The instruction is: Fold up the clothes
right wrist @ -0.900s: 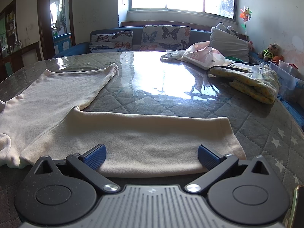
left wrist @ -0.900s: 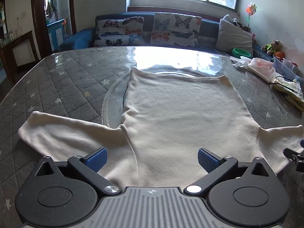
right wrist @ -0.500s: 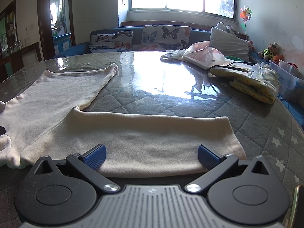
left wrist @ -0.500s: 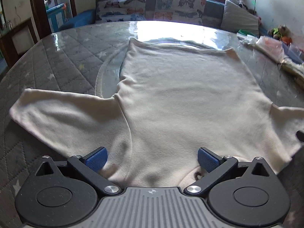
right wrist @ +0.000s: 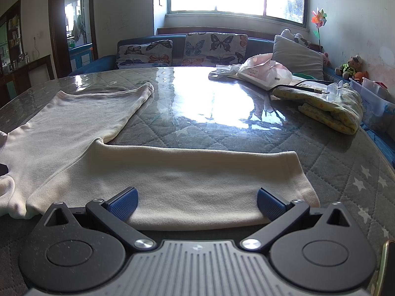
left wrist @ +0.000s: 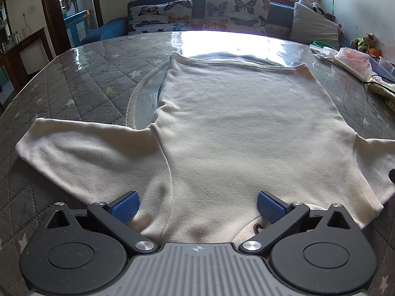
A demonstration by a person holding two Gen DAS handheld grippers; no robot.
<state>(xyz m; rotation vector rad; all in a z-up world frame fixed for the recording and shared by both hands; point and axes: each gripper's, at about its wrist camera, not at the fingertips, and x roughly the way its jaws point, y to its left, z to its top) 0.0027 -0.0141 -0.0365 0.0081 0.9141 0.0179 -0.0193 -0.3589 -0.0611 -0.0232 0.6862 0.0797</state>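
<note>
A cream long-sleeved top (left wrist: 234, 128) lies flat on the glass-covered quilted table (left wrist: 81, 83), hem towards the far side, sleeves spread left and right. My left gripper (left wrist: 197, 207) is open, its blue pads either side of the collar end, low over the cloth. In the right wrist view the top's right sleeve (right wrist: 192, 172) lies across in front of me. My right gripper (right wrist: 197, 203) is open, its pads at the sleeve's near edge. The body of the top (right wrist: 74, 118) stretches away at the left.
A folded yellow cloth (right wrist: 330, 106) with a cable and a clear clip lies at the right side of the table. A pink plastic bag with a white box (right wrist: 261, 71) sits behind it. A sofa with butterfly cushions (right wrist: 182, 49) stands beyond the table.
My left gripper first dipped towards the collar end of the top, then tilted back up a little. The right gripper has not moved. Both stay open.
</note>
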